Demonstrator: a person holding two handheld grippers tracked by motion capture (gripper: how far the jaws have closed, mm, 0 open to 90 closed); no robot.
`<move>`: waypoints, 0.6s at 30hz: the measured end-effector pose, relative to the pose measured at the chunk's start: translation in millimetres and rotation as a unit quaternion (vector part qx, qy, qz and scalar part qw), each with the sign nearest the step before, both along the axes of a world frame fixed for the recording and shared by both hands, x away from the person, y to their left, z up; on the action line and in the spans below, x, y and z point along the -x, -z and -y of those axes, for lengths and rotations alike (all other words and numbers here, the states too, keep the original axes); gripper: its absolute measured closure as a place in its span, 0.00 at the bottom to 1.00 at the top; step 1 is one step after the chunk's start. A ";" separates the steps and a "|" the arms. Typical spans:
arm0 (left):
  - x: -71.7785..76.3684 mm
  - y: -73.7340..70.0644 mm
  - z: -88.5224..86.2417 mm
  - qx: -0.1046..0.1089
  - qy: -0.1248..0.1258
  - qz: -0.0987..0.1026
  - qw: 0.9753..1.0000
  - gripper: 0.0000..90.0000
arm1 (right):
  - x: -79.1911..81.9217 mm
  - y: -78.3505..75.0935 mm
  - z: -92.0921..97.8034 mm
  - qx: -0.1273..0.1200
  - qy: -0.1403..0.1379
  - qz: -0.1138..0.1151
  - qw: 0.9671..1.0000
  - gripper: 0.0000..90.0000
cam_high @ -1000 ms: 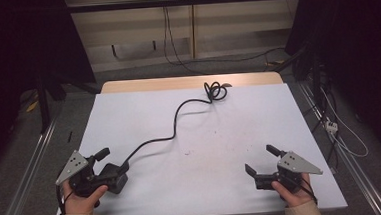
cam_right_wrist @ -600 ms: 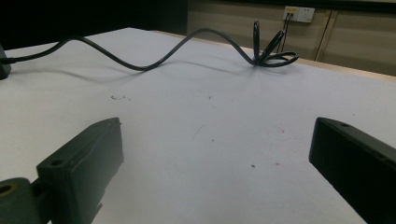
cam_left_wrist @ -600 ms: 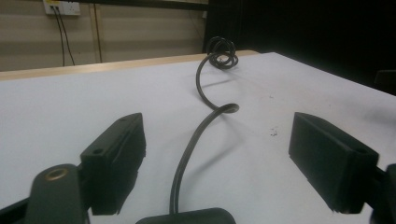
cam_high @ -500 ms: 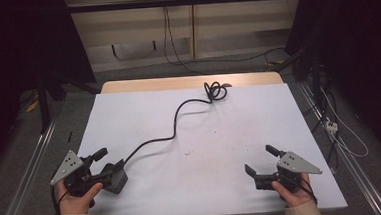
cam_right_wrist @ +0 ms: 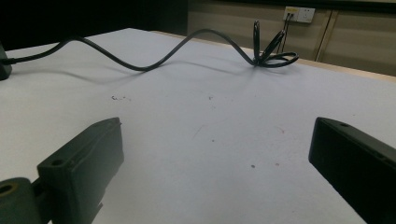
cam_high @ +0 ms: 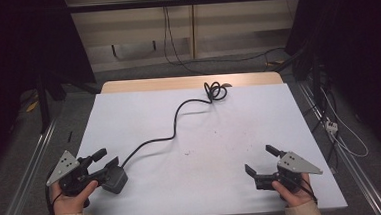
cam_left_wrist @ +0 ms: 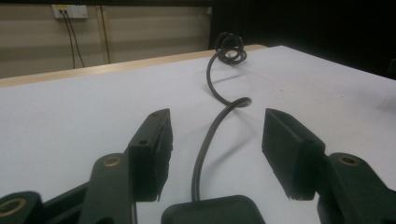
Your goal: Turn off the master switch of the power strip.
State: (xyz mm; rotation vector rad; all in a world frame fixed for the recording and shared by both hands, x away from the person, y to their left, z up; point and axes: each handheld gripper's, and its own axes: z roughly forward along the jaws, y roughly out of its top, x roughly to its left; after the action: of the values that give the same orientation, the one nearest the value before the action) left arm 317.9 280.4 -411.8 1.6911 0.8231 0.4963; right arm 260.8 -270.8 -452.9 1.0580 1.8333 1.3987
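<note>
Drawn back toward the desk [cam_high: 189, 112] edge, left tool [cam_high: 101, 162] straddles the adapter [cam_high: 113, 177] with jaws open — cord [cam_high: 172, 131] trailing; right tool [cam_high: 263, 161] waits, open.

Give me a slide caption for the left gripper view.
Open left gripper straddling the black adapter block, its cable snaking across the white table.

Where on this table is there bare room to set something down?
Bare room: the broad stretch between the cable and the right gripper, and the far left corner beyond the left gripper. Crowded: around the adapter block and the coil at the far edge.
</note>
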 end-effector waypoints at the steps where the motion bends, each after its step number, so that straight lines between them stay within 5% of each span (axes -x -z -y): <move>1: -0.3 0.9 -1.0 0.003 0.000 -0.001 1.000 0.50 | 0.0 0.0 0.1 0.000 0.000 0.000 1.000 0.03; 18: -1.3 2.6 -15.0 0.007 0.022 -0.025 0.999 0.60 | 0.3 -0.2 0.1 0.000 0.000 -0.001 1.000 0.03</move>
State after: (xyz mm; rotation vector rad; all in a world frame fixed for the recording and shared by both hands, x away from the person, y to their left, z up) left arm 319.2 295.3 -414.4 1.7118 0.8219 0.4191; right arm 260.5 -270.9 -452.7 1.0593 1.8338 1.3988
